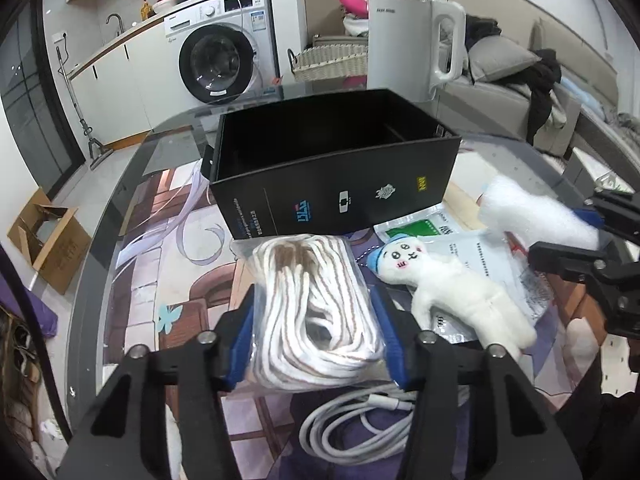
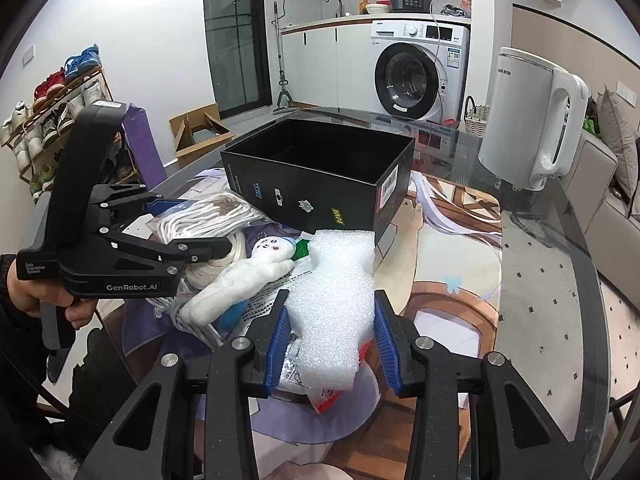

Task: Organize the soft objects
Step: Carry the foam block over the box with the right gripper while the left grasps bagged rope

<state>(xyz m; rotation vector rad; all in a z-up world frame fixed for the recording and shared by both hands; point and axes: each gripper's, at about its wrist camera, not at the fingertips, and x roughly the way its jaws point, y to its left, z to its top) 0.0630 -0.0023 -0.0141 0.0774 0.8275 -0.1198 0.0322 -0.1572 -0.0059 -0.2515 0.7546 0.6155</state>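
- Nearest to us, our left tongs [image 1: 318, 334] are clenched on the bagged bundle of striped cord [image 1: 316, 300], blue pads [image 1: 242, 344] pressing in on both flanks of the plastic.
- Just under that bundle, a coiled white cable [image 1: 352, 420] lies on the surface [image 2: 560, 300].
- Our right tongs [image 2: 330, 342] grip the white foam piece [image 2: 334, 300] between their pads; it juts forward, its far end close to the box's front wall.
- Between the two pairs of tongs the little white plush doll [image 1: 452, 292] lies flat on printed plastic packets [image 1: 492, 256], touched by neither.
- Beyond everything, the open black box [image 1: 336, 164] stands upright on the surface, its inside dark.
- Farther back we see a white kettle [image 1: 412, 40] behind the box, then a washing machine [image 1: 220, 56] against the wall.
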